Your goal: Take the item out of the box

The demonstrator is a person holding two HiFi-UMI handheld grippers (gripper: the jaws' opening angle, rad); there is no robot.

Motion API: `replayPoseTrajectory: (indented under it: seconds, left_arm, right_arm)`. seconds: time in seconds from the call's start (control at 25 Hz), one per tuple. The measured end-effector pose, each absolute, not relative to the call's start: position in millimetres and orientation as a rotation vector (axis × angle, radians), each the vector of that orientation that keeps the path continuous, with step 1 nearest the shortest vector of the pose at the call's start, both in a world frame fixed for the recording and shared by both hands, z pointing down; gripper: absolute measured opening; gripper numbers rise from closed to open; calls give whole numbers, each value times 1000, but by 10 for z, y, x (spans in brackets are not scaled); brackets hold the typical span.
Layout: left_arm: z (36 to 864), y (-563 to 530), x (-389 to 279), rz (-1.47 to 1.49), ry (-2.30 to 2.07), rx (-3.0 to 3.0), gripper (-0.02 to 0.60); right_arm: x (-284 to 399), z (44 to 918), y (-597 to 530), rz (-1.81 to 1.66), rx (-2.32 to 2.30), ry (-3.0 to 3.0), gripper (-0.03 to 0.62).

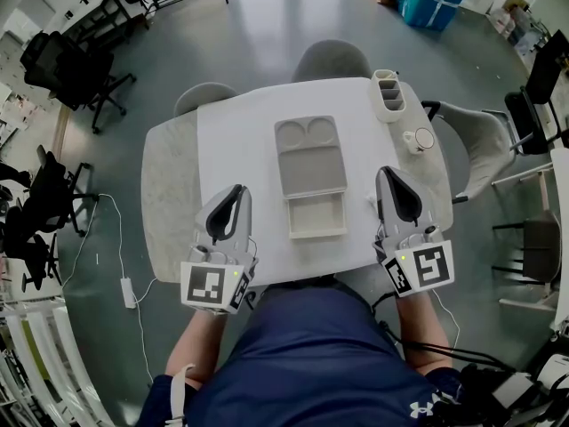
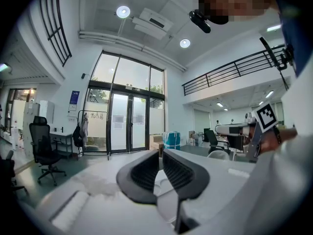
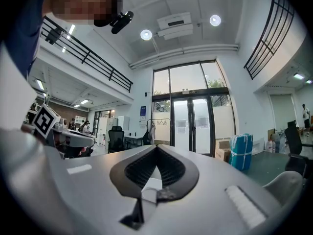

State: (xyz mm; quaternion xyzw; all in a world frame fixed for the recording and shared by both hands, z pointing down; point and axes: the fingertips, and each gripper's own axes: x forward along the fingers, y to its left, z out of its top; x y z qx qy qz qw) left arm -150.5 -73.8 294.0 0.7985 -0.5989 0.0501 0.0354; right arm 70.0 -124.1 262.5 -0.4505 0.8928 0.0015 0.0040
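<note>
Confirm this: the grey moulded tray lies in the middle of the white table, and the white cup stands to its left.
Wrong side. The head view shows the white cup standing to the right of the grey moulded tray, which does lie in the middle of the white table.

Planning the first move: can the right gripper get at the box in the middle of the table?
Probably yes. The right gripper rests beside the box, with only bare table between them. The cup stands farther back, out of the way. Its jaws are shut and would need opening.
</note>
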Motion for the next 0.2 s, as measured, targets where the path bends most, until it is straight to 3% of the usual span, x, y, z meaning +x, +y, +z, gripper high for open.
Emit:
replayPoseTrajectory:
  seconds: [0.2]
  left_arm:
    - [2996, -718, -1509, 158, -1832, 2459, 26]
  right_arm:
    - [691, 2670, -1215, 3, -1417, 2798, 2]
